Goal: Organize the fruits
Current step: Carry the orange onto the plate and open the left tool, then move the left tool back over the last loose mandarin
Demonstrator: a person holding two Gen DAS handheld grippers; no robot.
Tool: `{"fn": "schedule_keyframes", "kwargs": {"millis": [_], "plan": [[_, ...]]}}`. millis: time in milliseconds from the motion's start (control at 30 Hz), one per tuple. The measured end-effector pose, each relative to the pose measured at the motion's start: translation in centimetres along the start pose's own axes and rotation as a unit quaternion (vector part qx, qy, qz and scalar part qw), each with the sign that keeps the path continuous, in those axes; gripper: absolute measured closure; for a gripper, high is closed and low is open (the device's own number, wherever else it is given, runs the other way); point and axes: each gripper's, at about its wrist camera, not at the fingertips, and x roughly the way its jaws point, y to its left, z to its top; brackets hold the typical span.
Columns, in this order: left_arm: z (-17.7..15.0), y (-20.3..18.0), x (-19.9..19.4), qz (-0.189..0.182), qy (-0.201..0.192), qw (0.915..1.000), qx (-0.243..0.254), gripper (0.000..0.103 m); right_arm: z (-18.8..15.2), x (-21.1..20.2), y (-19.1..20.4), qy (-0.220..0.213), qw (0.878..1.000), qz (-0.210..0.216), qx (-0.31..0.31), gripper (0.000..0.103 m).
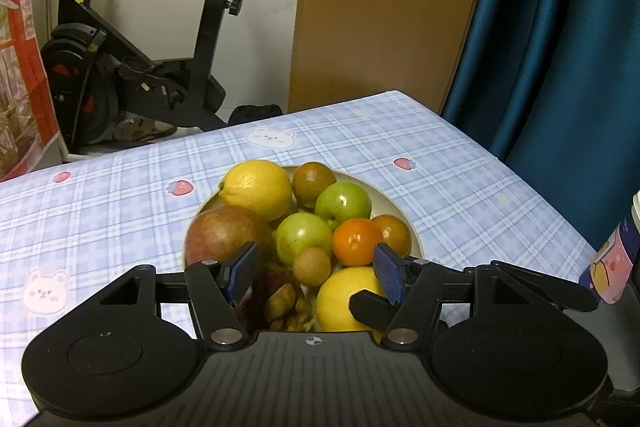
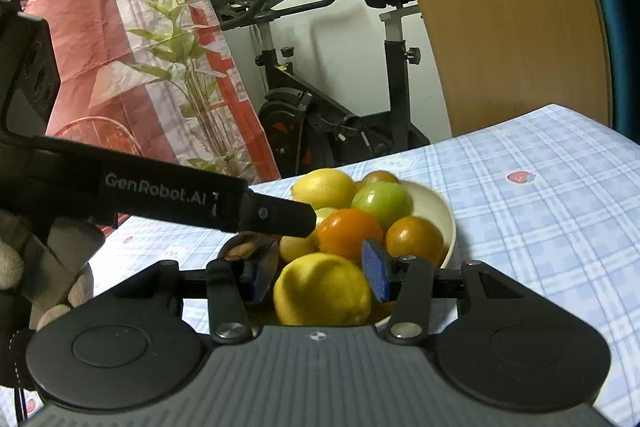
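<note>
One cream round bowl [image 1: 400, 205] sits on the blue plaid tablecloth [image 1: 460, 163], and it is heaped: two yellow lemons, one at the far side of the bowl [image 1: 256, 189] and one at the near side [image 1: 344, 297]; two smooth green apples [image 1: 343, 203] [image 1: 302, 238] in the middle of the bowl; one glossy orange mandarin [image 1: 356, 241] just right of the nearer apple; two brownish-orange round fruits, one at the far rim [image 1: 313, 183] and one at the right rim [image 1: 394, 233]; one big reddish pomegranate-like fruit [image 1: 224, 235] on the bowl's left side; one small tan ball-shaped fruit [image 1: 312, 266] near the centre; and a clump of dark dried pieces [image 1: 282, 301] at the near edge, too jumbled to count. Now the tongs: the left gripper [image 1: 316, 273] hangs over the near side of the bowl with its blue pads spread and nothing gripped, the small tan fruit showing in the gap between them. The right gripper [image 2: 318, 277] is partly open around the near yellow lemon [image 2: 322, 291], pads just beside its flanks; whether they press on it I cannot tell. A gloved hand [image 2: 48, 267] shows left of the bowl, behind the left gripper's black arm.
</note>
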Motion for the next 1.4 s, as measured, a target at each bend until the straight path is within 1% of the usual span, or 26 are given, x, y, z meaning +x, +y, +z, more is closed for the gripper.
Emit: {"fn": "schedule_keyframes", "kwargs": {"millis": [67, 100, 233, 467, 600, 767, 1033, 1233, 1400], "plan": [[-0.3, 0.3, -0.8, 0.002, -0.004, 1.0, -0.003, 0.037, -0.2, -0.4, 0.5, 0.003, 1.0, 0.003, -0.001, 0.053], [-0.5, 0.5, -1.3, 0.002, -0.005, 1.0, -0.006, 0.037, -0.3, -0.7, 0.7, 0.003, 1.0, 0.005, -0.002, 0.05], [-1.4, 1.5, -3.0, 0.013, -0.009, 0.9997, -0.02, 0.037, -0.6, -1.4, 1.7, 0.007, 1.0, 0.011, -0.01, 0.05], [-3.5, 3.3, -6.5, 0.042, -0.022, 0.9984, -0.031, 0.037, -1.2, -2.8, 4.0, 0.013, 0.999, 0.028, -0.024, 0.05], [-4.8, 4.6, -8.4, 0.056, -0.03, 0.9969, -0.047, 0.037, -1.5, -3.3, 5.0, 0.02, 0.998, 0.046, -0.028, 0.05], [-6.7, 5.7, -10.5, 0.072, -0.036, 0.995, -0.059, 0.037, -2.0, -3.7, 6.9, 0.032, 0.996, 0.066, -0.049, 0.05], [-9.9, 6.9, -13.5, 0.081, -0.04, 0.9928, -0.079, 0.037, -3.1, -3.8, 9.4, 0.053, 0.991, 0.086, -0.088, 0.05], [-11.9, 7.6, -14.9, 0.081, -0.043, 0.9902, -0.106, 0.037, -3.8, -3.5, 9.9, 0.074, 0.989, 0.084, -0.093, 0.049], [-12.7, 8.0, -15.6, 0.082, -0.047, 0.9885, -0.118, 0.037, -4.2, -3.5, 10.2, 0.086, 0.988, 0.078, -0.102, 0.049]]}}
